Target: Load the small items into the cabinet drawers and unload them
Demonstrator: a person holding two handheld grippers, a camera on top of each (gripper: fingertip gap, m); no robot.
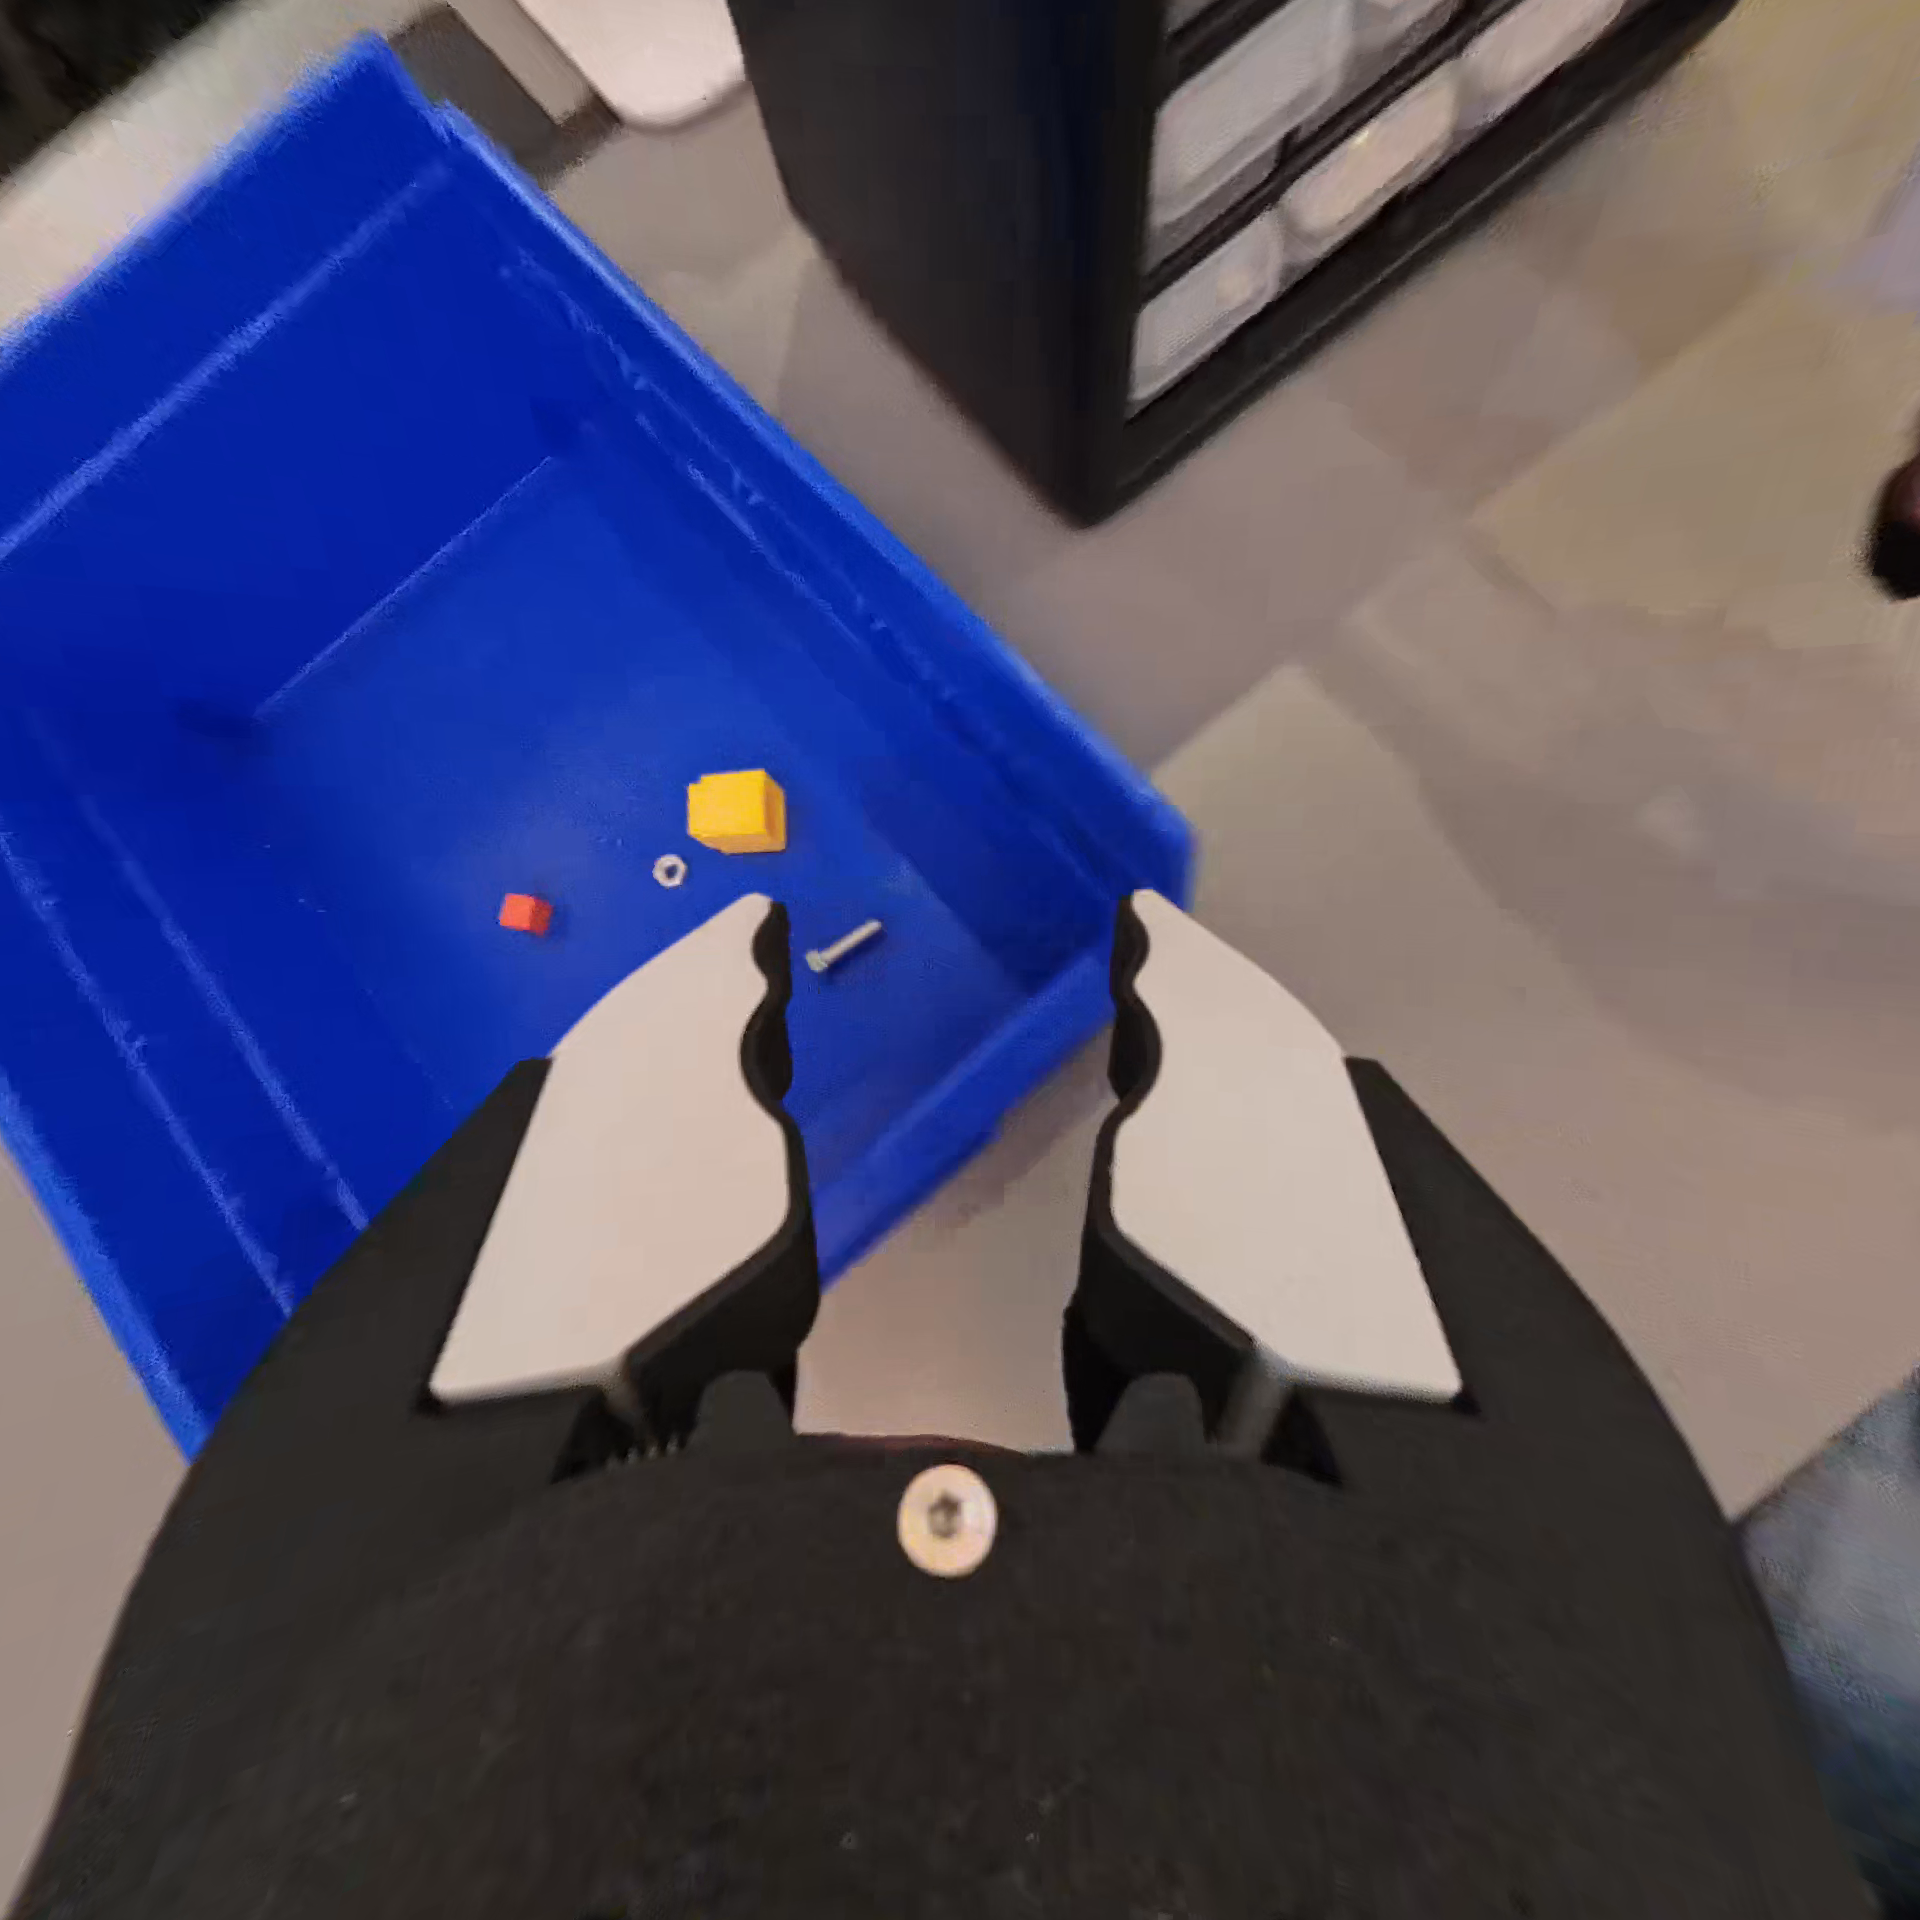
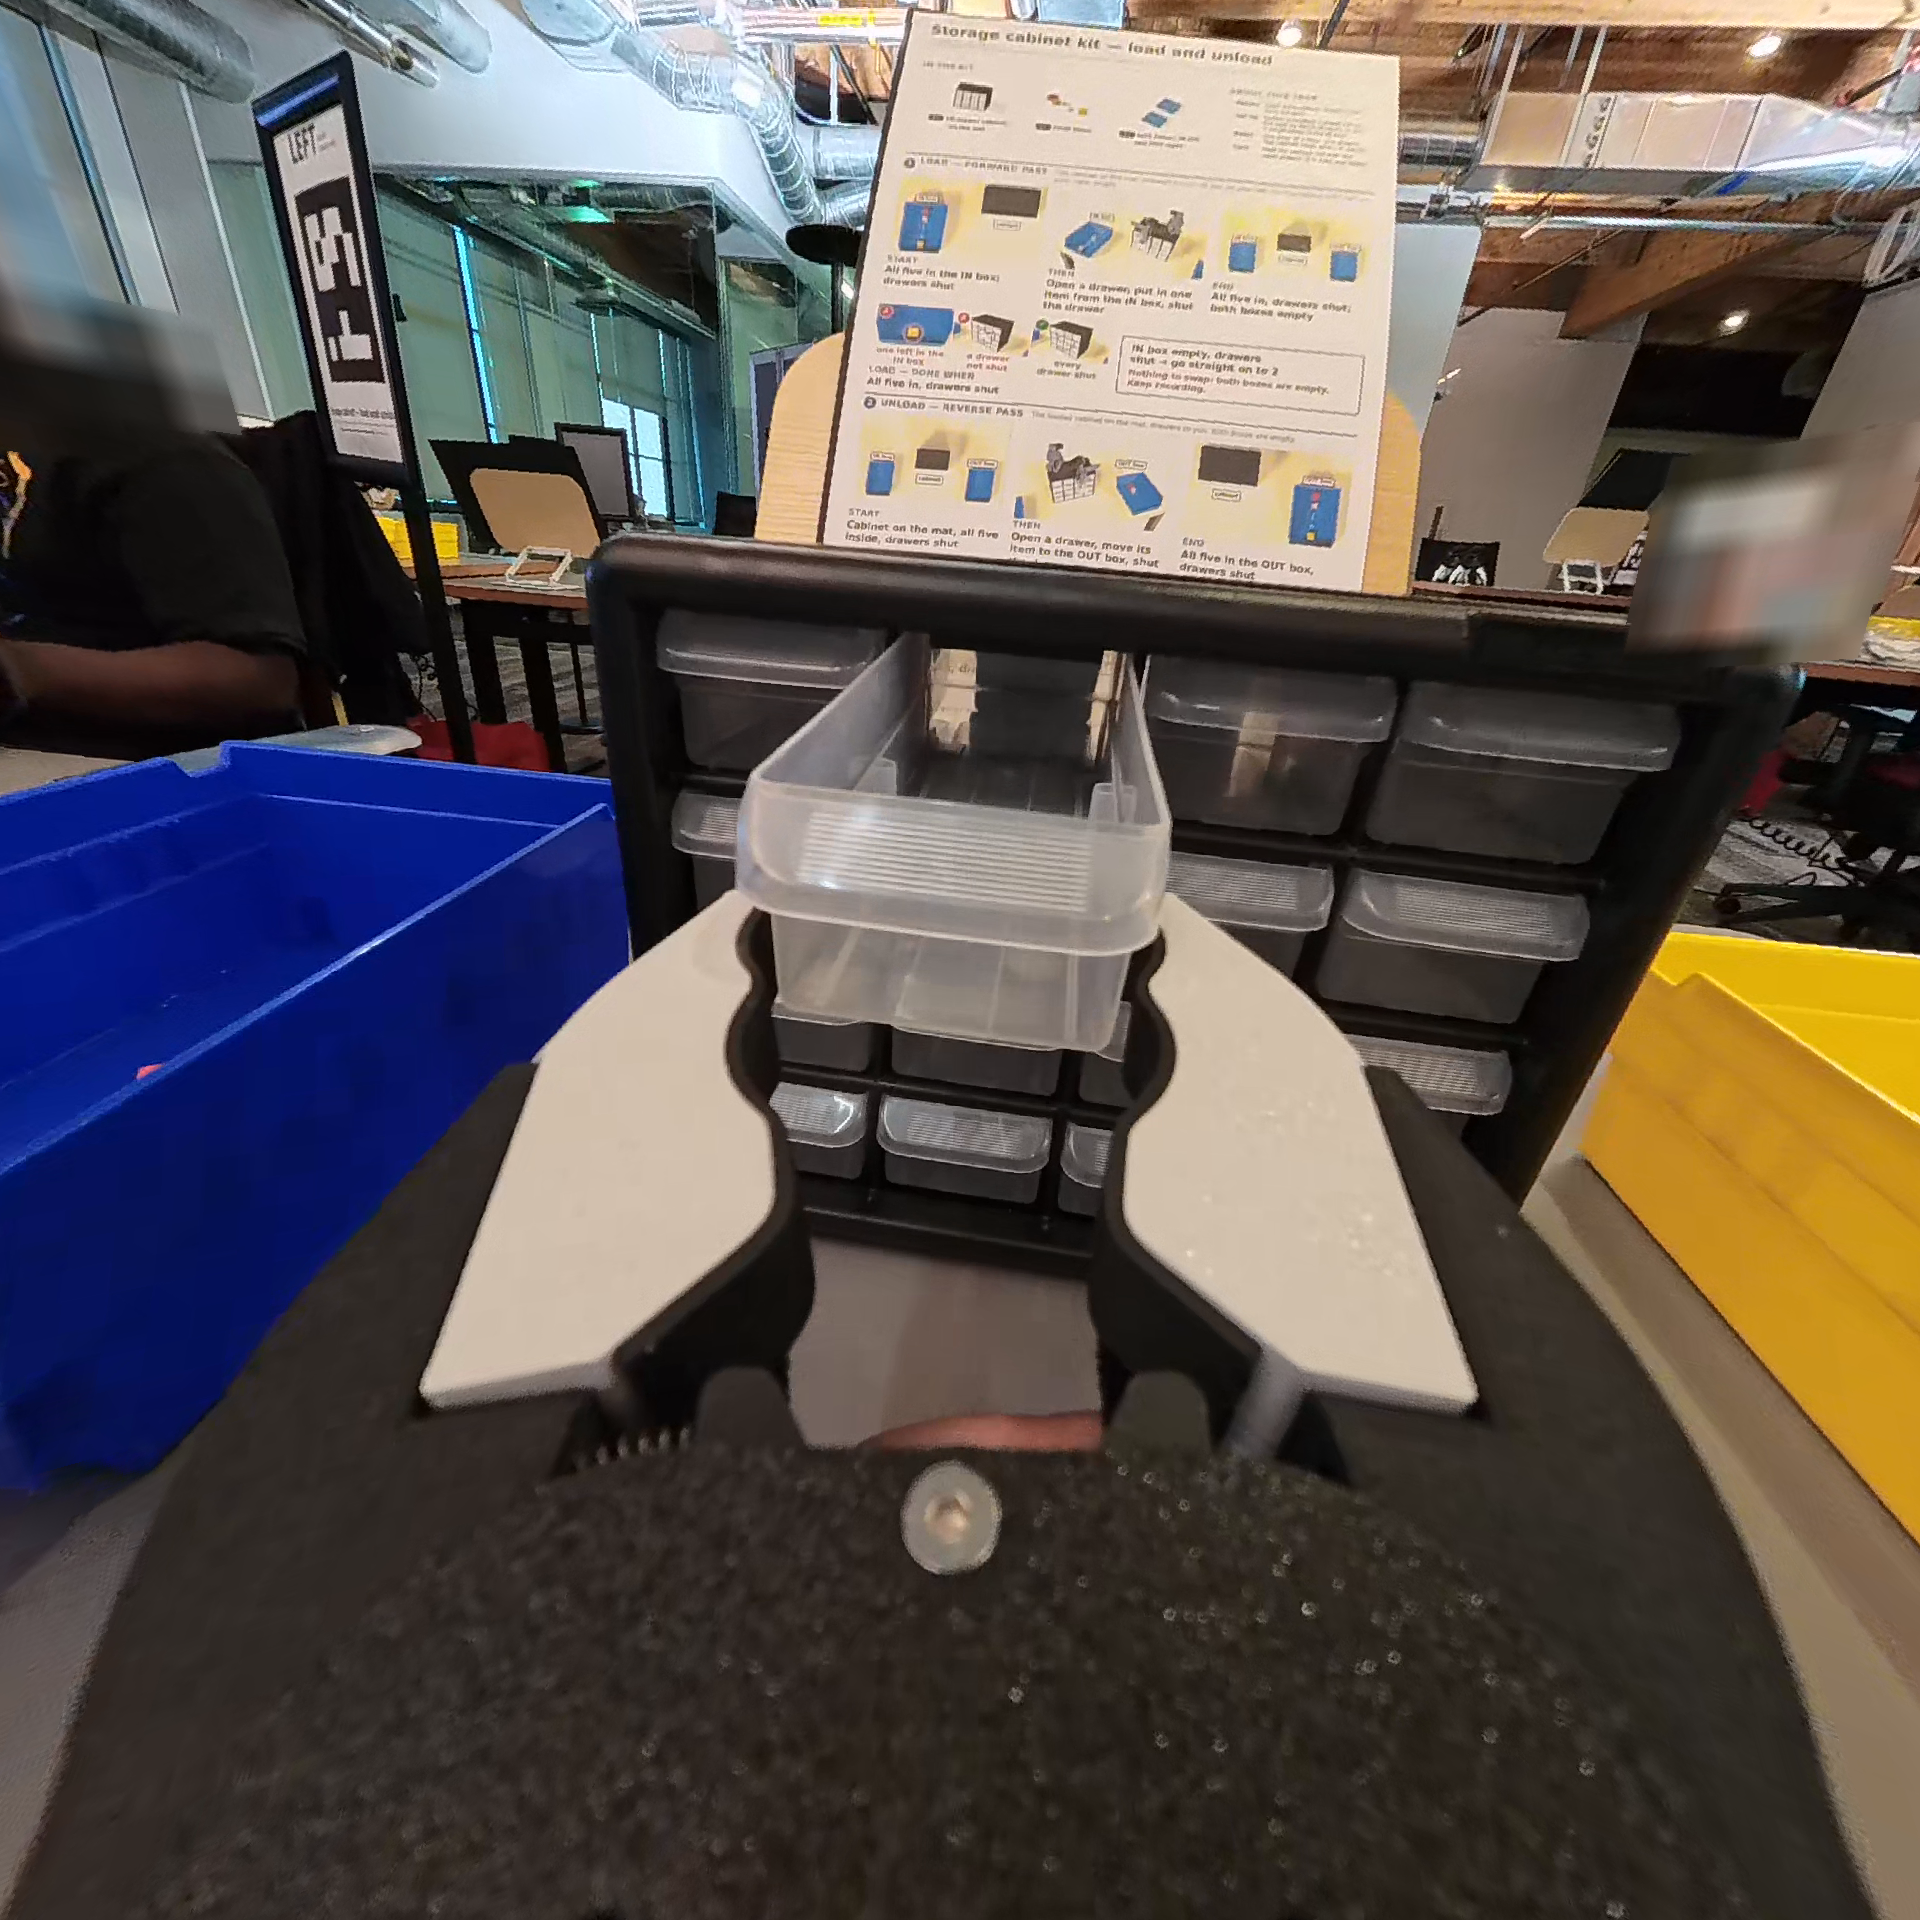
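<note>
We hold the right gripper (image 2: 951, 966) spread around the pulled-out drawer (image 2: 951, 883), ready for loading; our left gripper (image 1: 945, 925), open and empty, hovers over 4 items in the blue bin (image 1: 312, 416).

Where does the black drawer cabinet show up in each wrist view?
Left wrist view: black plastic drawer cabinet at top right, blurred, beyond the bin.
Right wrist view: it fills the centre, one clear drawer pulled out.
Shared landmark: blue plastic bin, left of the cabinet.

Cabinet (image 2: 1455, 727) between 2 bins (image 2: 260, 935)
</note>
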